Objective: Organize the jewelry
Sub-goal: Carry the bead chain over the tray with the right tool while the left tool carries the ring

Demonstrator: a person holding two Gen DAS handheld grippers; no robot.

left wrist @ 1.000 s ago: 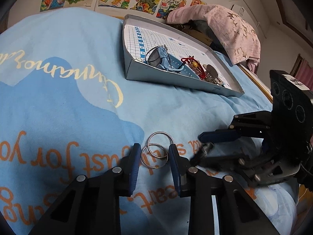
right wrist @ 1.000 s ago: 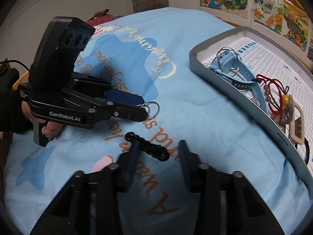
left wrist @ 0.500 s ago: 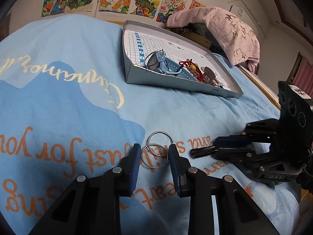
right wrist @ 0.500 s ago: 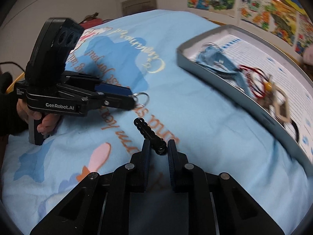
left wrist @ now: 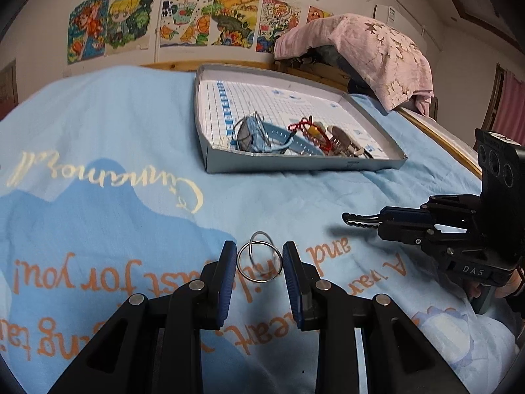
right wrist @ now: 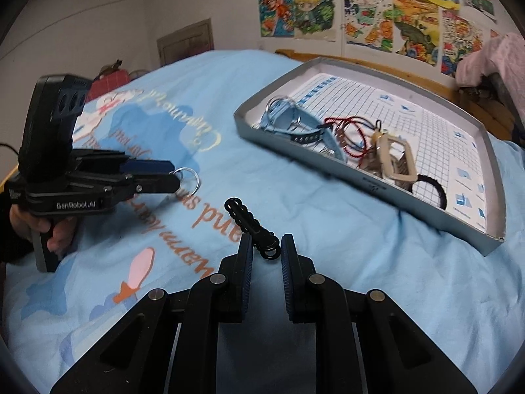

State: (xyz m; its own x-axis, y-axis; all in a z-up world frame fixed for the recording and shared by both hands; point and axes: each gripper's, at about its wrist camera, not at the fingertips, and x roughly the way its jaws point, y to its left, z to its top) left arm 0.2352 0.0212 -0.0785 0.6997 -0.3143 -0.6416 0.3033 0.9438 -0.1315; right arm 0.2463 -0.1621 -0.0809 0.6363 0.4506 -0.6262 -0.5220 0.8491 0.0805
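The right gripper [right wrist: 266,254] is clamped on a black beaded bracelet [right wrist: 251,226], long axis pointing forward-left above the blue bedspread [right wrist: 295,203]. The left gripper [left wrist: 259,262] pinches linked silver rings [left wrist: 259,261]; only its view shows them overlapping.

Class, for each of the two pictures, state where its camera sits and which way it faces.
Left wrist: sits on the left tool, looking forward over the blue blanket at silver rings and the tray; its own fingers show.
Right wrist: sits on the right tool, facing a black chain gripped between its fingers; a hand holds the other tool.
Shared: tray, rings, chain, wall posters, and each sees the other tool.
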